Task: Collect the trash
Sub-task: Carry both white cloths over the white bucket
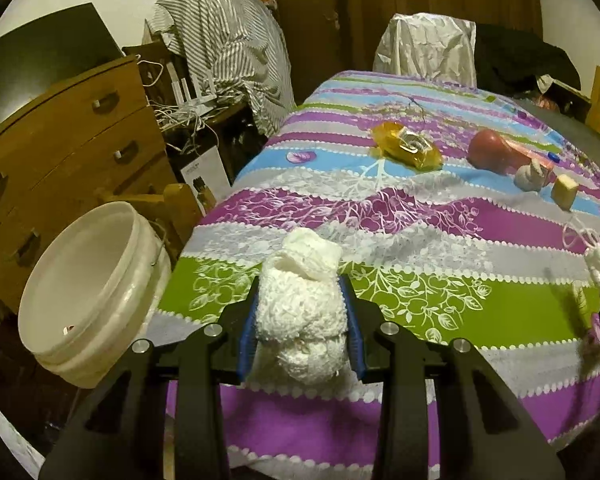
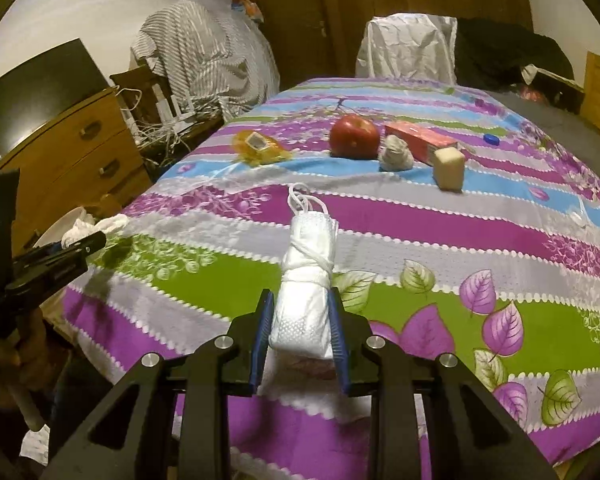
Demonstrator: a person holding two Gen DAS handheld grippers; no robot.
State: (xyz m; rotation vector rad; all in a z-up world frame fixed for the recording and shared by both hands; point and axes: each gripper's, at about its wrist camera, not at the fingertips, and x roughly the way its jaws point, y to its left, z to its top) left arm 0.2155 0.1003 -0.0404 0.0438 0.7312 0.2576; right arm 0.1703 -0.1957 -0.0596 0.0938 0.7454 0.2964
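My left gripper (image 1: 302,304) is shut on a crumpled white paper towel wad (image 1: 300,308), held above the near edge of the striped tablecloth (image 1: 420,216). A white plastic bucket (image 1: 88,284) stands to its left, off the table, almost empty inside. My right gripper (image 2: 300,312) is shut on a rolled white face mask (image 2: 306,280) with its ear loops wound round it. In the right wrist view the left gripper (image 2: 80,246) shows at the left edge with the towel wad (image 2: 92,230) in it, over the bucket's rim (image 2: 62,222).
Further back on the table lie a yellow wrapper (image 1: 406,146), a red apple (image 2: 354,136), an orange carton (image 2: 420,140), a grey crumpled wad (image 2: 396,154), a beige block (image 2: 449,168) and a blue cap (image 2: 491,139). A wooden dresser (image 1: 60,152) stands left; a covered chair (image 1: 424,48) is behind the table.
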